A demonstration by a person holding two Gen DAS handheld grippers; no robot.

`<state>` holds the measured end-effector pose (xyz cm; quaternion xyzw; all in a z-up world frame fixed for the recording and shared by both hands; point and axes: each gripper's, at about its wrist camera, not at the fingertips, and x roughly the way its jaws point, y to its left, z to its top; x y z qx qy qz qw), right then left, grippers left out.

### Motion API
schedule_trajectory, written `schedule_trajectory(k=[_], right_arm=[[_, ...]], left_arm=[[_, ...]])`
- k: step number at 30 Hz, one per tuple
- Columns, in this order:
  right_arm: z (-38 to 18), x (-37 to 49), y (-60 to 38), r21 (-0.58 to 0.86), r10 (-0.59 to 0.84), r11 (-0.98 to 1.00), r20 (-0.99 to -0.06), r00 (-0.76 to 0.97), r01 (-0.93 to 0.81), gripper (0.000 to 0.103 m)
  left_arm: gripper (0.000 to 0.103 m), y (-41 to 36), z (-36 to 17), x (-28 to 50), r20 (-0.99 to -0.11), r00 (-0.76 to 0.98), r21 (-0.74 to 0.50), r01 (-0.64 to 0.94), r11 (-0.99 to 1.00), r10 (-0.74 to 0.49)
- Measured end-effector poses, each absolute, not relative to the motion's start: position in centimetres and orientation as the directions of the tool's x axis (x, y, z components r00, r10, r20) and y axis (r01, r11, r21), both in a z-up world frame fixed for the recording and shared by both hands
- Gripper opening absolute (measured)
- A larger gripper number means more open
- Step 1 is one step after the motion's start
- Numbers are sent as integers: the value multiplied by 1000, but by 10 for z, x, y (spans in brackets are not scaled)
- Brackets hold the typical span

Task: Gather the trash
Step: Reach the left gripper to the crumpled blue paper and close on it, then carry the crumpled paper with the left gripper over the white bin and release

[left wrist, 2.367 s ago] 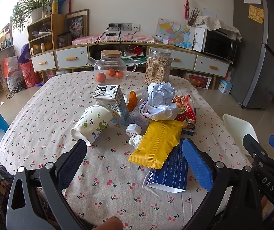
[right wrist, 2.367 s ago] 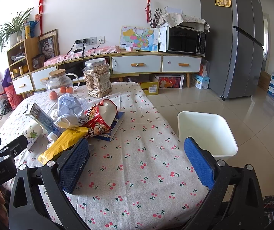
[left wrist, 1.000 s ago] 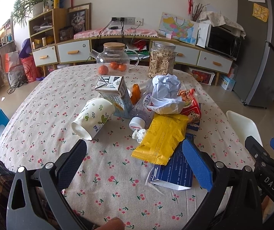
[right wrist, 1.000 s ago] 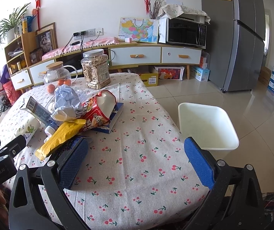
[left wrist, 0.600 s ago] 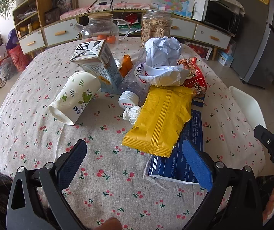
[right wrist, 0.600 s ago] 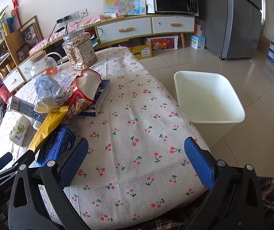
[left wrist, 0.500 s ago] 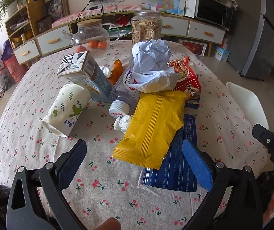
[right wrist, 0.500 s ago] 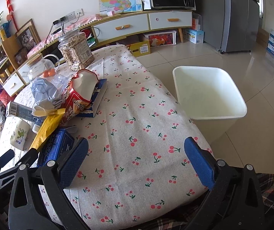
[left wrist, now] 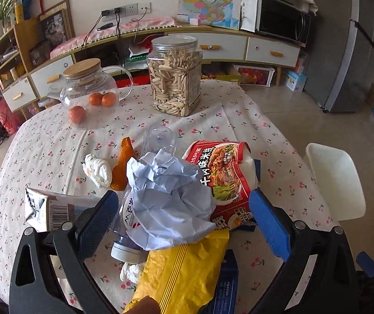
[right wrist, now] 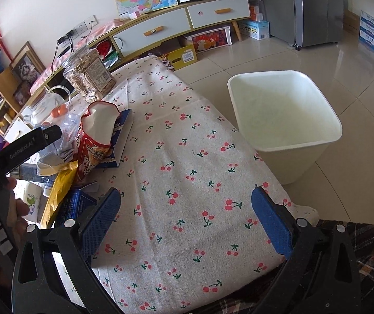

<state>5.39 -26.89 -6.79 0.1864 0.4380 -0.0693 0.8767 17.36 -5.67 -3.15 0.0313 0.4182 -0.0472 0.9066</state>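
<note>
— Trash count, starting at the left gripper [left wrist: 180, 210]?

— Its jaws stand wide apart with one crumpled blue paper [left wrist: 170, 201] between them, nothing clamped. Under the paper lies one clear plastic bottle [left wrist: 134, 219], white cap toward the near side. Just near of that, one yellow snack bag [left wrist: 184, 269] rests on one blue box [left wrist: 226, 287]. Right of the paper, one red noodle packet [left wrist: 223, 172]. Left, one milk carton [left wrist: 53, 208] on its side. Farther off, one wad of white tissue [left wrist: 98, 170] and one orange wrapper [left wrist: 122, 163].

— Anything else on the table [left wrist: 43, 146]?

— One jar of seeds [left wrist: 175, 76], one glass teapot [left wrist: 87, 83], three oranges [left wrist: 100, 99], all at the far side.

— And the right gripper [right wrist: 185, 218]?

— Also spread open, holding nothing, above bare cherry-print cloth. One white bin [right wrist: 286, 120] stands on the floor, far right of it, beside the table edge.
</note>
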Motion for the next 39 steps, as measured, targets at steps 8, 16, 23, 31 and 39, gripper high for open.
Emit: schedule_trajectory(k=[8, 16, 23, 31, 39], right_arm=[[-69, 55, -267, 244, 26, 928, -796, 605, 281, 96], [-70, 58, -244, 214, 64, 961, -793, 606, 177, 96], [-77, 63, -198, 220, 179, 975, -817, 548, 10, 96], [-77, 76, -161, 265, 242, 964, -838, 489, -23, 95], [-67, 113, -135, 380, 375, 920, -782, 497, -97, 96]], left_arm=[[68, -56, -54, 195, -812, 574, -8, 162, 987, -101], [64, -38, -40, 160, -769, 625, -40, 156, 987, -130], [64, -7, -13, 108, -701, 703, -18, 151, 988, -120], [65, 38, -11, 84, -672, 736, -34, 70, 997, -75], [65, 64, -3, 76, -630, 771, -95, 41, 995, -92]])
